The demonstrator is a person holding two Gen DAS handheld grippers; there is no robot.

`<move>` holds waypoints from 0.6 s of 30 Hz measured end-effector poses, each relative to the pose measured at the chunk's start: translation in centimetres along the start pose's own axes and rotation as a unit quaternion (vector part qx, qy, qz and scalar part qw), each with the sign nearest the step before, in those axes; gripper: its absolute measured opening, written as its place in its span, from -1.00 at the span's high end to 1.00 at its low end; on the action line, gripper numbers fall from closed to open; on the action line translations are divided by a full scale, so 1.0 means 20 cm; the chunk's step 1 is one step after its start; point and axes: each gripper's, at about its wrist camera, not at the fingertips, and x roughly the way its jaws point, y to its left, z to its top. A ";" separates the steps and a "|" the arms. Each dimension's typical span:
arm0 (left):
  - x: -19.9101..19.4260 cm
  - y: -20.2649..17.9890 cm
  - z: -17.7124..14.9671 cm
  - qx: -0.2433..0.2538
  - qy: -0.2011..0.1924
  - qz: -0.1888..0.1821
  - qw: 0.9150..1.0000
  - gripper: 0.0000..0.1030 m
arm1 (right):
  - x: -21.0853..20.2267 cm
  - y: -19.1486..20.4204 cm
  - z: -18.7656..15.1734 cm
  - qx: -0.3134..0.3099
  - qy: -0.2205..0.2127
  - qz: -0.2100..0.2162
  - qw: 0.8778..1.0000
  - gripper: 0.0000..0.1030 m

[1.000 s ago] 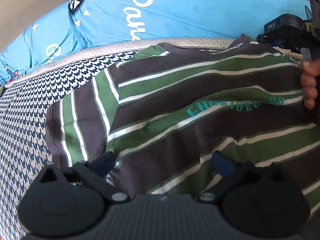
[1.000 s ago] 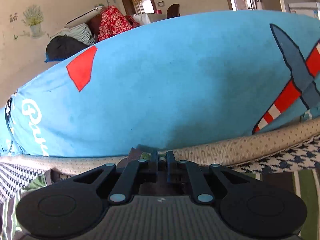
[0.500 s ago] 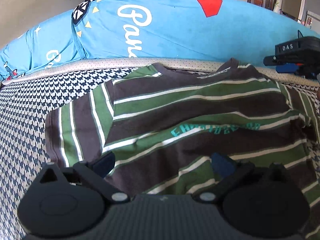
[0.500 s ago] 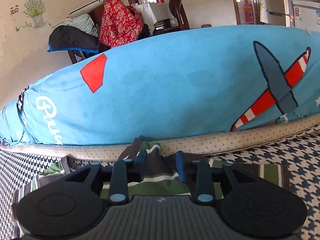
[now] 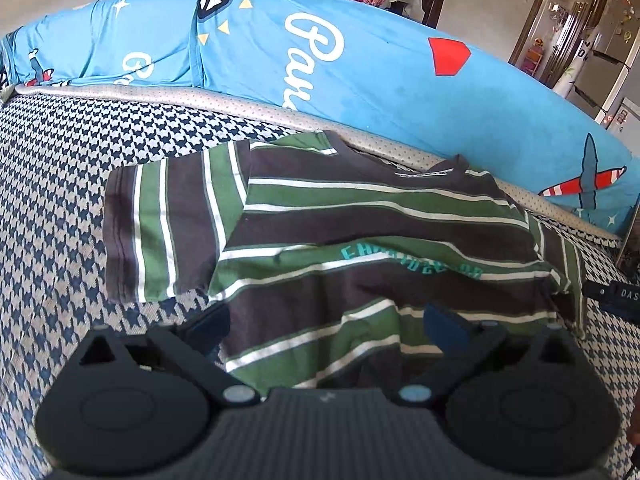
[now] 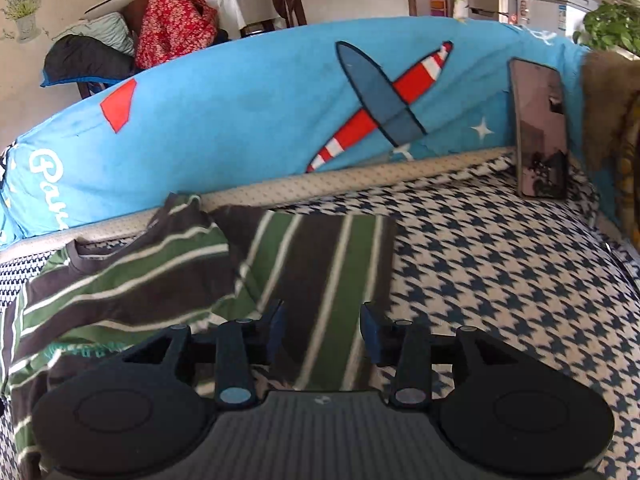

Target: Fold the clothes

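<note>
2 grippers over 1 striped shirt (image 5: 360, 224) on the checked bed cover (image 5: 60, 184).
Left gripper (image 5: 324, 320) hangs with jaws wide apart, the shirt's body spread out at its 12 o'clock, nothing pinched. Right gripper (image 6: 322, 326), jaws opening, empty, above the sleeve (image 6: 320, 248); blue cushion (image 6: 248, 120) at 12 o'clock.

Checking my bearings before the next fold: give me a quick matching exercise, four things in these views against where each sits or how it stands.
Things:
1. striped T-shirt
2. phone
3. blue cushion
4. left gripper

Places or states:
A. propped upright against the cushion
B. lying spread on the houndstooth cover
C. jaws wide apart over the shirt
D. running along the far edge behind the shirt

Pairs: 1-B, 2-A, 3-D, 4-C
</note>
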 end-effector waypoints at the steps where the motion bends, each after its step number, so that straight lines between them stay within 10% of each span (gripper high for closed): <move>1: -0.01 -0.01 0.00 0.004 -0.004 0.003 1.000 -1.00 | 0.00 -0.03 -0.01 0.009 0.000 -0.008 1.000 0.21; 15: 0.03 -0.01 0.01 -0.004 0.012 -0.009 1.000 -1.00 | 0.21 -0.05 0.00 0.020 -0.019 -0.031 0.999 -0.02; 18: 0.04 -0.01 0.01 -0.008 0.018 -0.012 1.000 -1.00 | 0.24 0.00 0.00 -0.012 -0.030 -0.039 0.999 0.26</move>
